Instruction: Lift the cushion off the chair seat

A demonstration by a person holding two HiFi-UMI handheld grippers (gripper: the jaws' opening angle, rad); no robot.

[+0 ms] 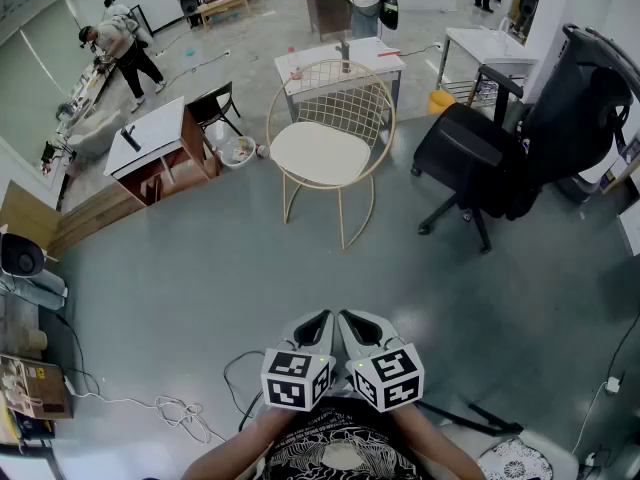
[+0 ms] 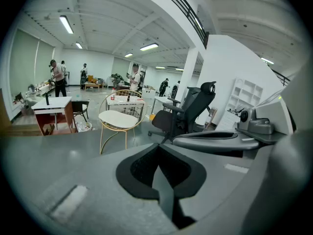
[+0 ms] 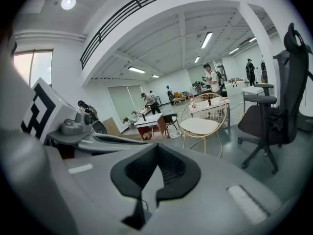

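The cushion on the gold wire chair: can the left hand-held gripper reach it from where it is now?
Probably not yet. The left hand-held gripper is close to the person's body, and the cushion lies across open floor. Nothing blocks the way.

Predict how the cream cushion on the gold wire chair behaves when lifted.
The cushion looks thin and flat: probably light, perhaps sagging if gripped at one edge. The chair has slim wire legs, so it may shift.
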